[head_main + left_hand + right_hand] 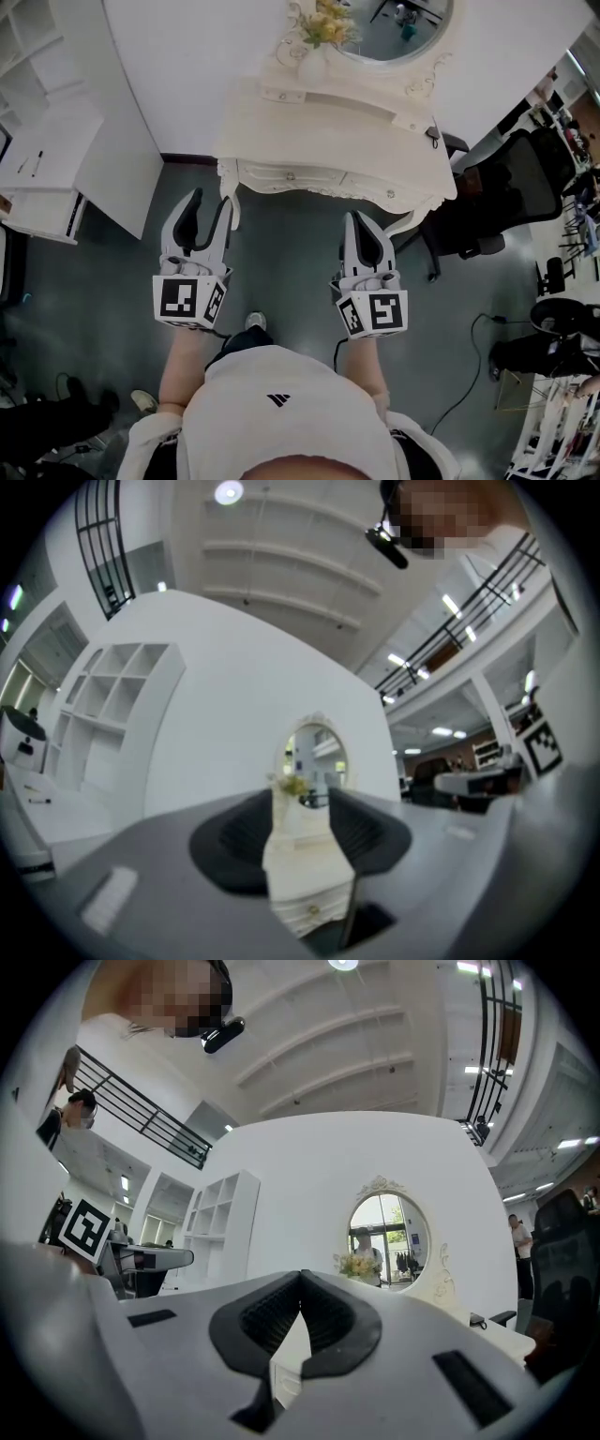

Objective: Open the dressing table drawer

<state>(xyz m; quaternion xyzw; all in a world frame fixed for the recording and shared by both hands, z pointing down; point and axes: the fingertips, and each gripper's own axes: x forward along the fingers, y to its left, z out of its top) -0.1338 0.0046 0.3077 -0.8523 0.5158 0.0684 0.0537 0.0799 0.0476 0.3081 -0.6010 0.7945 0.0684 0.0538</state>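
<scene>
Left gripper [209, 201]: jaws wide apart, nothing between them. Right gripper [359, 220]: jaws closed tip to tip, holding nothing. Both hover above the grey floor [281, 253], short of the dressing table [328, 131] at 12 o'clock. Its drawer [289, 176] is shut and untouched, knob facing the grippers. Oval mirror [394, 23] stands at the table's back. Black office chair [506, 187] at 2 o'clock; white shelving [47, 141] at 10 o'clock.

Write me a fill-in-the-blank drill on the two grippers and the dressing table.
The left gripper has its jaws ____. The right gripper has its jaws pressed ____. The drawers of the cream carved dressing table are all ____. Its white vase holds ____ flowers.
Missing words: apart; together; shut; yellow.
</scene>
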